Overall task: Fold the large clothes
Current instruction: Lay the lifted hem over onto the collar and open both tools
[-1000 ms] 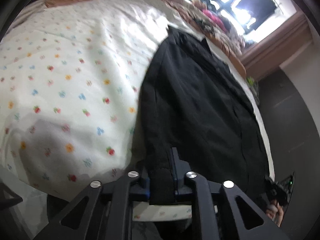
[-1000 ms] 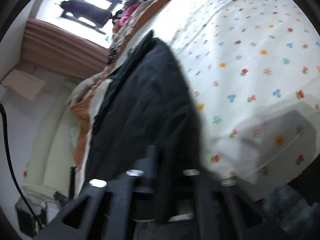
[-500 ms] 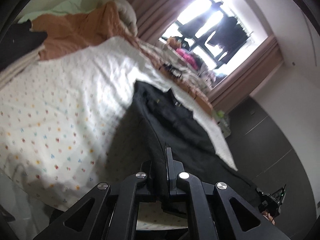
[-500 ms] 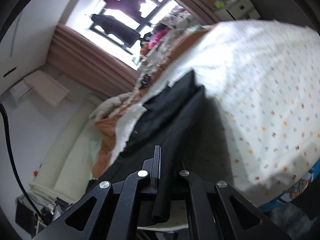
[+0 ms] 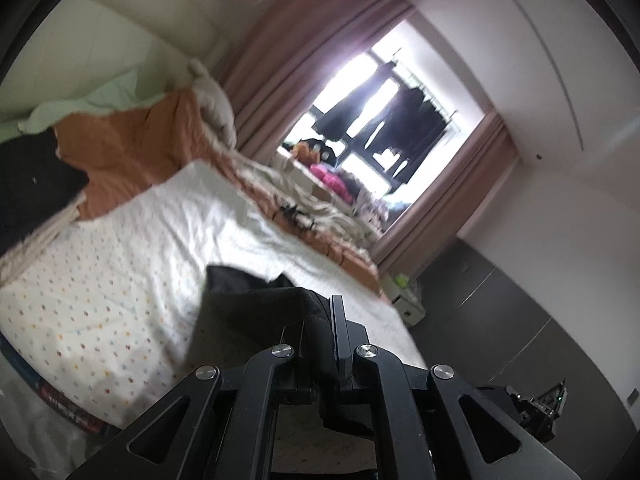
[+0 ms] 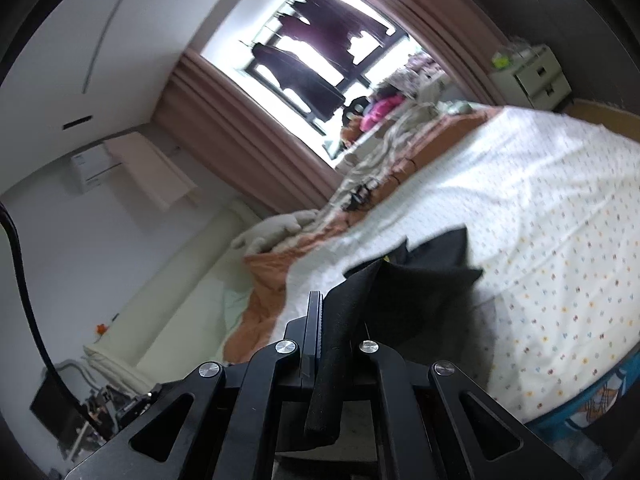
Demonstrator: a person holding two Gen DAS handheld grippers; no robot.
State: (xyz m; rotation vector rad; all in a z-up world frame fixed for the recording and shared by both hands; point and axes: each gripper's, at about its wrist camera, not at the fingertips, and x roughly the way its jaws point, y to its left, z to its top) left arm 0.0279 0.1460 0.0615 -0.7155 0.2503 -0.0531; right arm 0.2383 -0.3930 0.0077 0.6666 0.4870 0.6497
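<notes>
A large black garment [image 5: 248, 300] is lifted above the bed, its far end bunched over the flower-print sheet [image 5: 112, 288]. My left gripper [image 5: 320, 320] is shut on one edge of it; the cloth hangs down between the fingers. My right gripper [image 6: 334, 320] is shut on another edge of the same black garment [image 6: 420, 280], which folds up in front of the camera. Both grippers are raised well above the flower-print sheet [image 6: 560, 240]. The garment's middle is hidden behind its own folds.
An orange blanket [image 5: 132, 152] and a pale green cover [image 5: 96, 96] lie at the head of the bed. A dark pile [image 5: 28, 184] sits at far left. A window [image 5: 384, 120] with hanging clothes, pink curtains [image 6: 240, 132] and dark wardrobes [image 5: 520, 320] surround the bed.
Both grippers have risen and tilted up, lifting the black garment off the sheet. It lay flat and stretched out a second ago; now its near edges are raised and the rest is bunched.
</notes>
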